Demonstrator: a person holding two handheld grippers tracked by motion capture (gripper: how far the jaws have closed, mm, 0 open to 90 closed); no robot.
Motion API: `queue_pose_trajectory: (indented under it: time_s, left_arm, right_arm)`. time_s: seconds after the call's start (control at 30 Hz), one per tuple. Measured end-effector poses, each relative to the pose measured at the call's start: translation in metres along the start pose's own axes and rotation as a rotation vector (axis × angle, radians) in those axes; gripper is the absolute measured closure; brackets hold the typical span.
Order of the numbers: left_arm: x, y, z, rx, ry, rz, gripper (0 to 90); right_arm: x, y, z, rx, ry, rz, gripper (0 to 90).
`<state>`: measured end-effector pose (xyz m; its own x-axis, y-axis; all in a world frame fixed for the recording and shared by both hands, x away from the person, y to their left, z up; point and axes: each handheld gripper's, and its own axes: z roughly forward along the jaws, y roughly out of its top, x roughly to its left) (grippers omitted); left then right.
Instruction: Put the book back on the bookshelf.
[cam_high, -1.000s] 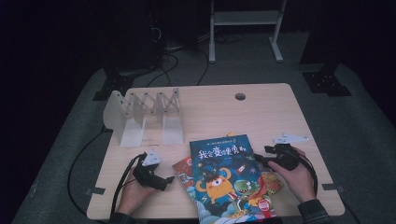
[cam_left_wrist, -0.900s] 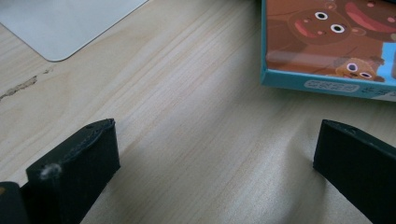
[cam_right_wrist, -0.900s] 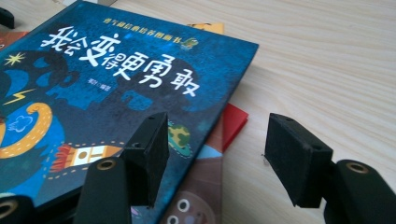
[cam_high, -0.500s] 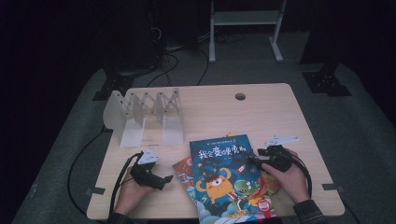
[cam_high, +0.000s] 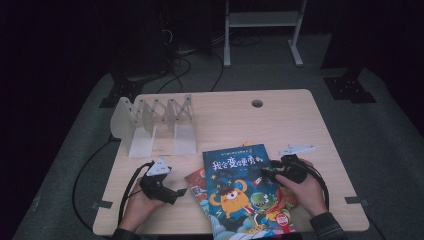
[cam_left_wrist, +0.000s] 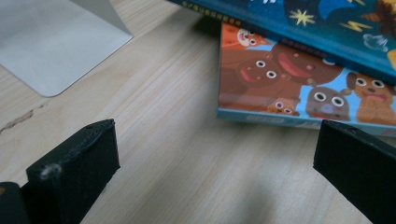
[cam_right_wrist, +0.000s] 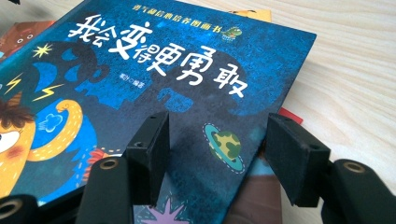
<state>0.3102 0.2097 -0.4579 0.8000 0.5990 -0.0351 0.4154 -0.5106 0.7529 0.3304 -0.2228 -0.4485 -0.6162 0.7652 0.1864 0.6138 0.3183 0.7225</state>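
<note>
A white folding metal book rack (cam_high: 152, 122) stands far left on the pale wooden table (cam_high: 300, 120). Near it, the left gripper (cam_high: 181, 191) rests with jaws spread wide and empty, aimed at a red-orange picture book (cam_left_wrist: 299, 88). Stacked on that, near centre, lies the dark blue hardcover picture book (cam_high: 242, 192) with white Chinese characters and an orange monster. At its right edge, the right gripper (cam_high: 265, 173) hovers, jaws partly open, over the cover.

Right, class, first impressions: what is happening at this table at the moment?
A person works at a wooden table with a gripper in each hand. The right gripper sits over the right edge of the blue picture book, jaws open above its cover. That book tops a small stack; an orange picture book lies beneath. The left gripper is open just left of the stack. A white folding book rack stands behind.
</note>
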Motion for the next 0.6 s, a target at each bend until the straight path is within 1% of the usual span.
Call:
queue_pose_trajectory:
  time_s: [0.07, 0.2, 0.3, 0.33, 0.37, 0.4, 0.53, 0.6]
  left_arm:
    - [-0.001, 0.001, 0.000, -0.008, -0.002, -0.006, 0.0]
    - [-0.001, 0.006, 0.001, -0.011, -0.008, 0.007, 0.0]
    - [-0.002, 0.010, 0.002, -0.014, -0.014, 0.013, 0.0]
    - [-0.002, 0.011, 0.003, -0.010, -0.015, 0.020, 0.0]
    - [-0.002, 0.012, 0.004, -0.011, -0.013, 0.017, 0.0]
    - [-0.002, 0.014, 0.004, -0.005, -0.011, 0.026, 0.0]
    - [-0.002, 0.017, 0.007, -0.011, -0.013, 0.025, 0.0]
    - [-0.001, 0.019, 0.007, -0.006, -0.018, 0.031, 0.0]
  right_arm:
    - [0.000, 0.000, 0.001, 0.000, 0.004, 0.001, 39.9]
    - [0.002, 0.004, 0.006, -0.003, 0.015, -0.009, 39.8]
    - [0.003, 0.007, 0.009, 0.010, 0.024, -0.024, 39.7]
    - [0.003, 0.009, 0.010, 0.015, 0.028, -0.027, 39.7]
    - [0.004, 0.010, 0.011, 0.020, 0.032, -0.029, 39.6]
    - [0.004, 0.011, 0.012, 0.019, 0.035, -0.037, 39.4]
    - [0.006, 0.016, 0.017, 0.025, 0.047, -0.052, 38.9]
    - [0.007, 0.018, 0.020, 0.028, 0.052, -0.057, 38.6]
